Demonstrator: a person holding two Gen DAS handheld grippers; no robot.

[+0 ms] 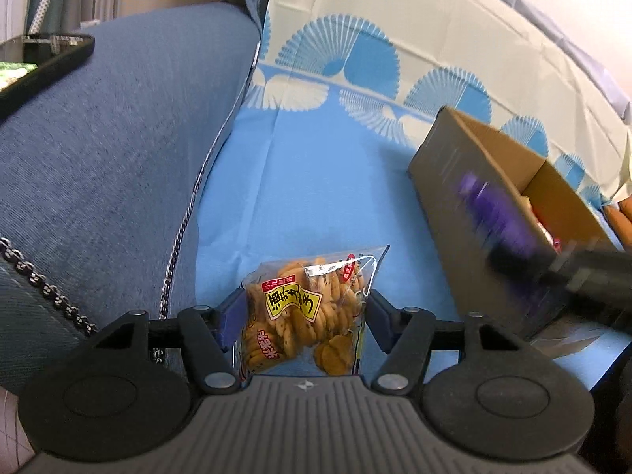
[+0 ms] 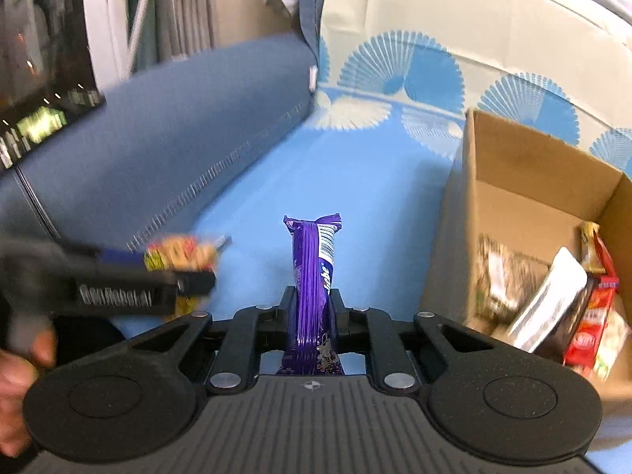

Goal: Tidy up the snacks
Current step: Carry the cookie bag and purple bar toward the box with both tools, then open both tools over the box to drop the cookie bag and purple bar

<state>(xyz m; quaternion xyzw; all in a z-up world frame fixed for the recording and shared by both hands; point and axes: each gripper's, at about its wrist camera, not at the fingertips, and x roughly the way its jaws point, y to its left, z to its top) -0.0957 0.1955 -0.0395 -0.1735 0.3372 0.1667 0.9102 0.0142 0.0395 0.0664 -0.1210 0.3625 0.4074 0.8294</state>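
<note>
The purple snack bar (image 2: 314, 276) stands between the right gripper (image 2: 312, 312)'s fingers, which are closed on its lower half; its long axis runs straight out along the fingers, the crimped end pointing away. The cardboard box (image 2: 525, 181) lies to the right of that bar and a little ahead, open side up, with several packets (image 2: 553, 300) already inside, so the right hand looks the nearer of the two to the opening, and a swing rightward over the near wall would, I judge, bring the bar above it.

The bag of small biscuits (image 1: 304, 312) is clamped between the left gripper (image 1: 300, 312)'s fingers, which are spread about as wide as the bag. From the left wrist view the box (image 1: 466, 213) sits well to the right, with the right gripper (image 1: 513, 252) blurred in front of it. Both are held above the blue patterned cloth (image 1: 308, 181), beside a blue-grey cushion (image 1: 118, 150).
</note>
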